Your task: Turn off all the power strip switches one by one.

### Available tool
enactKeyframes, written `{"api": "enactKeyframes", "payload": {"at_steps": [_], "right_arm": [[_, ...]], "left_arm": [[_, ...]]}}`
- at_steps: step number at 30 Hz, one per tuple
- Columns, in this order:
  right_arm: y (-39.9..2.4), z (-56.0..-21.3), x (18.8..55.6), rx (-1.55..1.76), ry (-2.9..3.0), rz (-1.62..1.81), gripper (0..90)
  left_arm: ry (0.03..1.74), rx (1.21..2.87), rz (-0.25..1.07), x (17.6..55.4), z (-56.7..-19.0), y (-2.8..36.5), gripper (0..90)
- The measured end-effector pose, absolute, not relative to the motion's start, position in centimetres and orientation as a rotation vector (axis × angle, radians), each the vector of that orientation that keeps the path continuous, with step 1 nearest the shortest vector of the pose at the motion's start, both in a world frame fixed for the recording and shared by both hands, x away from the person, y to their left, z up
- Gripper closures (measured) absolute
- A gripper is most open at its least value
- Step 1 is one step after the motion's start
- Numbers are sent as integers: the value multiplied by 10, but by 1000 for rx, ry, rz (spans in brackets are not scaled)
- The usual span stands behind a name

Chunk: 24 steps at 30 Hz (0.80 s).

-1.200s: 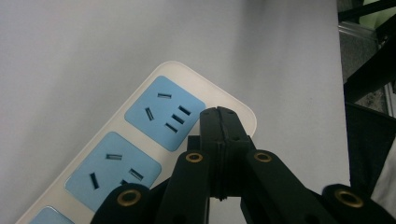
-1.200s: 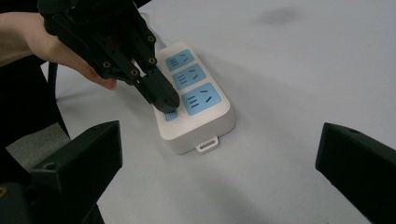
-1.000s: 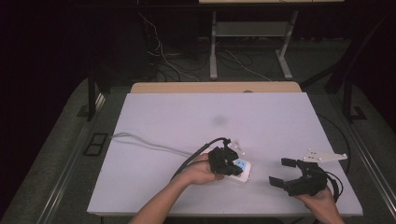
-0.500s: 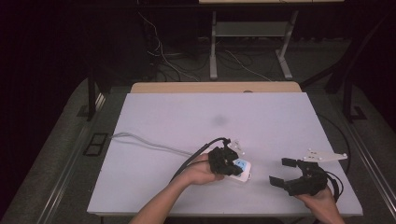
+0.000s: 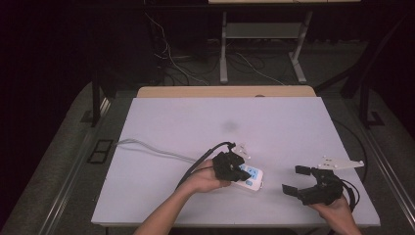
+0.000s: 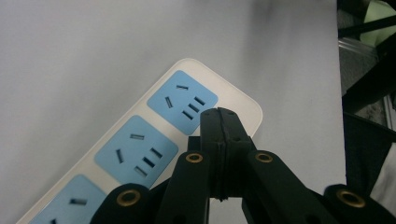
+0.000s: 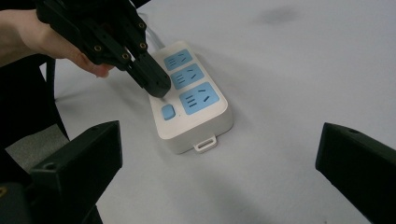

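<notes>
**Closed tip poised over the strip's switch**

Left fingers point(image 7: 156, 88), pressed together and empty, touch the white plastic power strip with blue sockets point(image 7: 194, 100) near the white desk's point(image 5: 293, 127) front edge, beside its blue button point(image 7: 167, 112). Right fingers point(image 5: 297, 179) gape wide, empty. An off-centre push may skid the unbraced strip.

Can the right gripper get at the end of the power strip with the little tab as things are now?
Probably yes. The right gripper stands open, facing the power strip's tab end across bare table. The shut left gripper sits beside the switch, away from that end.
</notes>
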State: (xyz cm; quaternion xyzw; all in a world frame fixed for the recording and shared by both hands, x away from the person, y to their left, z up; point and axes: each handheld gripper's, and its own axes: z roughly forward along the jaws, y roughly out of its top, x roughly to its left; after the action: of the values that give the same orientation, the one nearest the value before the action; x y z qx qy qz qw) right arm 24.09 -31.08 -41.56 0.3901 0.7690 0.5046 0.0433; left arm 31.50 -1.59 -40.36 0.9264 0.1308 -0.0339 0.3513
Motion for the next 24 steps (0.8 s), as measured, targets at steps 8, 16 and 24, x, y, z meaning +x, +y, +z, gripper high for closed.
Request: {"api": "enactKeyframes", "payload": {"at_steps": [8, 16, 24], "right_arm": [[-310, -416, 241, 1196, 2356, 1538, 3], [-310, -416, 241, 1199, 2355, 1539, 3], [-310, -416, 241, 1200, 2356, 1540, 3]], "left_arm": [[379, 2334, -52, 314, -392, 4, 867], [452, 2271, -39, 311, -382, 29, 664], [547, 2205, -17, 310, -376, 60, 225]]}}
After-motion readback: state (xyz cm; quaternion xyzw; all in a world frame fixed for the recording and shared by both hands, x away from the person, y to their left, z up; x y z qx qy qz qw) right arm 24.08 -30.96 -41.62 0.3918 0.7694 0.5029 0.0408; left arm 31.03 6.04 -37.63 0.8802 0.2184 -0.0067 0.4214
